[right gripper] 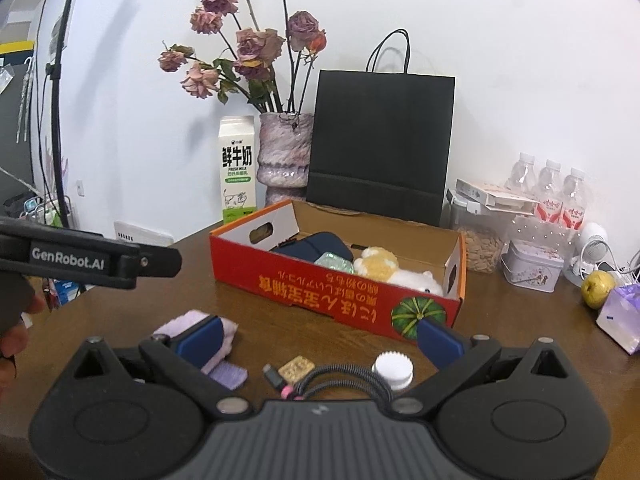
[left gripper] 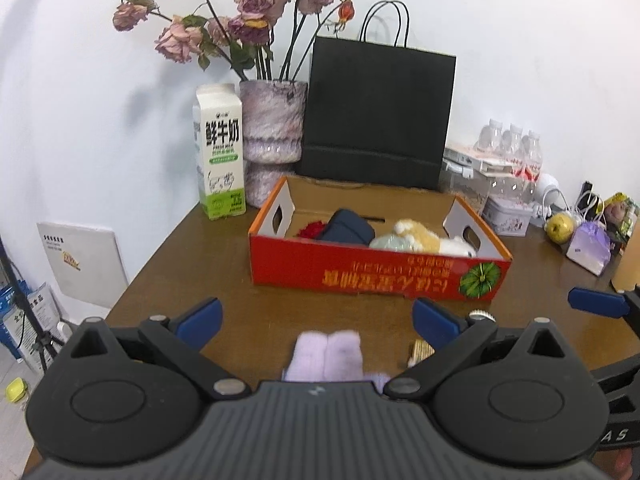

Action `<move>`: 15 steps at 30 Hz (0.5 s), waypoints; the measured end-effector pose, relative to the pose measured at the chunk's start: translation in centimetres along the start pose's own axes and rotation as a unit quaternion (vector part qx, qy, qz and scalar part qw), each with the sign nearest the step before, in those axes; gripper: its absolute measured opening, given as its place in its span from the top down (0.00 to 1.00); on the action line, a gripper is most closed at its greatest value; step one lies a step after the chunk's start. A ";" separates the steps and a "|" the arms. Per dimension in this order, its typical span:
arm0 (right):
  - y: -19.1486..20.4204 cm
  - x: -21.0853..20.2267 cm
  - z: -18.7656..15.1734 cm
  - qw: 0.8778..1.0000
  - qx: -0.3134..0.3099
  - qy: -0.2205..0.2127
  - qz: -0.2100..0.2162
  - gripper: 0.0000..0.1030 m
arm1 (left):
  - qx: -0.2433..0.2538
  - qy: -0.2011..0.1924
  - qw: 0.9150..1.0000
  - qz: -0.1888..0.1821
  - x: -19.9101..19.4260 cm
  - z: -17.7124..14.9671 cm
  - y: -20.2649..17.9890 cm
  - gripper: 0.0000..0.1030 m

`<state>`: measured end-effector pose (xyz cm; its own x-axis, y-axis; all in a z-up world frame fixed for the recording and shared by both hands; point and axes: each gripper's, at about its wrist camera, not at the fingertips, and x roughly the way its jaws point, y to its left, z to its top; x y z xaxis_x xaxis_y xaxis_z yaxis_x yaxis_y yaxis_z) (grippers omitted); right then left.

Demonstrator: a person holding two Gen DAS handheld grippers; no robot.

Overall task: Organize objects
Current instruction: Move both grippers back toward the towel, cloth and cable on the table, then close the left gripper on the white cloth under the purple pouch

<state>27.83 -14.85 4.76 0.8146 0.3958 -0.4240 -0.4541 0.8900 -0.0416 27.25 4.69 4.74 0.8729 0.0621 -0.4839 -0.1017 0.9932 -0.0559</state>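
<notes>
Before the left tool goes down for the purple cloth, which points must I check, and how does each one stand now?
1. Left tool open: ok, jaws wide apart.
2. Purple cloth between its fingers: ok, lying centred below the tool, not gripped.
3. Right tool out of the way: cannot tell; its left finger overlaps the cloth in the right wrist view.
4. Space in the red box: ok, though the plush toy and dark pouch already fill part.
5. Small things near the cloth: not ok, the biscuit and cable lie beside it.
</notes>
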 end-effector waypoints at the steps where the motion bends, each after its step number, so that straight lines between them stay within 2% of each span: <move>1: 0.1 -0.3 -0.2 1.000 -0.001 0.001 0.000 0.00 | 0.000 0.004 1.000 0.001 -0.2 -0.4 0.0 0.00; 9: 0.5 -2.5 -3.1 1.000 -0.011 0.019 0.003 0.00 | 0.004 0.042 0.999 0.008 -1.8 -3.7 -0.2 0.00; 15: 0.0 -3.0 -5.6 0.999 -0.006 0.037 0.004 0.00 | 0.016 0.105 0.994 -0.006 -1.9 -7.4 -0.8 0.00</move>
<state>23.42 -17.34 0.96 0.7825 0.3845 -0.4897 -0.4649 0.8840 -0.0487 22.11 3.00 -0.76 0.7542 0.0321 -0.6558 -0.0745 0.9965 -0.0369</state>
